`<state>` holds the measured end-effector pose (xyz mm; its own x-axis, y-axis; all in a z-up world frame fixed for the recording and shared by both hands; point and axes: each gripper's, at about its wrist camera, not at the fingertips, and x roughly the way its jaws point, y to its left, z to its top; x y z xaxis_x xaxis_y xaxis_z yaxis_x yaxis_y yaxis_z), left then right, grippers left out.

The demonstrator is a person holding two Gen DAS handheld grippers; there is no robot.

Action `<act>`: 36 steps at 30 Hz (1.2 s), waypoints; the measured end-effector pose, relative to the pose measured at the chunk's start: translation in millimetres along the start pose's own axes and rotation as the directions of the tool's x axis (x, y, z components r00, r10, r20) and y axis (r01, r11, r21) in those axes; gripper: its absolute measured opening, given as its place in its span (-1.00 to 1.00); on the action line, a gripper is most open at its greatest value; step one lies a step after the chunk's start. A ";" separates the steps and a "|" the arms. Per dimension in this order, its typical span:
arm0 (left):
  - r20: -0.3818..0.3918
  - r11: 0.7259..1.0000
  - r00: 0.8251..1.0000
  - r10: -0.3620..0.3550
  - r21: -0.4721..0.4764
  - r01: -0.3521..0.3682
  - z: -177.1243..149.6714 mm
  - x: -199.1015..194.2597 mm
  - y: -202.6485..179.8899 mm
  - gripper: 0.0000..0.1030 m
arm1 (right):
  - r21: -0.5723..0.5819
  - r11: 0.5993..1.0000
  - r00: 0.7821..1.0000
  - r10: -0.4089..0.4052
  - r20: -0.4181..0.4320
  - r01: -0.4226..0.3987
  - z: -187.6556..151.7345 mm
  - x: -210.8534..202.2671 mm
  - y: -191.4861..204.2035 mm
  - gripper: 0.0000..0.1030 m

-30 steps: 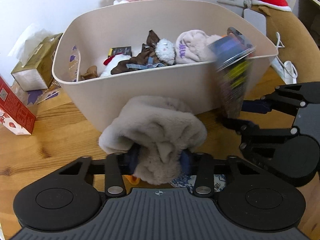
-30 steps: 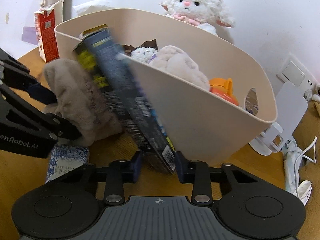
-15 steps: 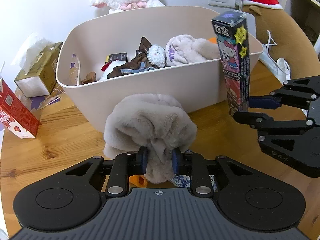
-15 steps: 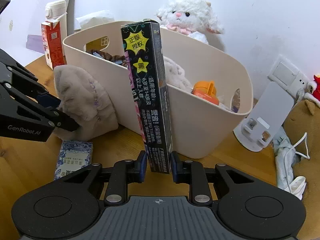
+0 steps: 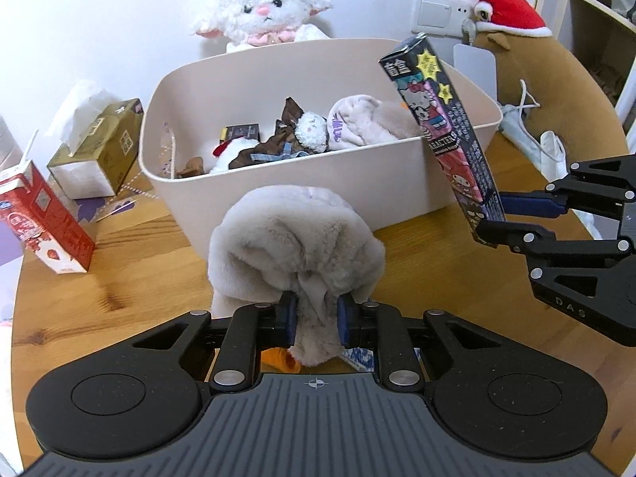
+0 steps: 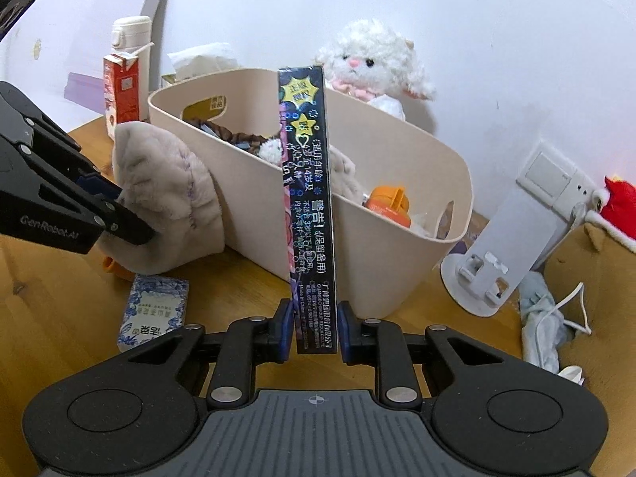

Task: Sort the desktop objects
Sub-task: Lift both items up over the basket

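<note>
A grey fluffy plush item (image 5: 294,238) hangs bunched in front of the beige bin (image 5: 318,190). My left gripper (image 5: 316,318) has its jaws closing on the item's lower fold, and the pads press into the fur. The right wrist view shows the same plush item (image 6: 167,183) in that left gripper (image 6: 123,210). A tall dark cartoon-printed box (image 6: 310,198) stands upright in my right gripper (image 6: 316,328), which is shut on its lower end. In the left wrist view the box (image 5: 441,119) leans toward the bin's right corner, held by the right gripper (image 5: 497,218). The bin (image 6: 389,262) holds several soft toys and an orange bottle.
On the wooden table are a red carton (image 5: 43,222) and a tissue box (image 5: 99,147) at the left. A blue-white packet (image 6: 153,310) lies below the plush. A white lamb toy (image 5: 262,8) sits behind the bin. A white stand (image 6: 505,246) and cables (image 6: 548,318) are at the right.
Both grippers have risen and drawn back from the bin. The left jaws narrowed onto the grey plush. The box went from a blurred tilt to upright in the right gripper.
</note>
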<state>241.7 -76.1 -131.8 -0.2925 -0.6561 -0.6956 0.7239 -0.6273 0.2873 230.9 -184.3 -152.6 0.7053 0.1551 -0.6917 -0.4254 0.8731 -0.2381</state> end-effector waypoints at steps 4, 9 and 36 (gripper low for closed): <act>0.001 1.000 1.000 0.006 -0.018 -0.006 -4.7 -6.2 6.8 -0.63 | -0.023 1.000 1.000 -0.008 0.027 0.009 -0.3 -9.2 3.9 -0.58; 0.038 0.997 0.999 0.023 -0.076 -0.020 -5.7 -15.8 21.2 -0.63 | -0.042 0.999 0.998 -0.031 0.058 0.034 -0.8 -18.1 4.6 -0.58; 0.210 0.996 0.978 0.001 -0.091 0.018 52.8 -64.3 40.8 -0.64 | -0.080 0.993 0.977 -0.071 0.200 0.088 46.8 -52.1 -19.7 -0.58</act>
<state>257.0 -81.7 -40.6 -0.4163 -0.7304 -0.5415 0.7723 -0.5984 0.2134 229.0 -188.0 -80.0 0.8328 0.1823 -0.5226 -0.4054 0.8438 -0.3517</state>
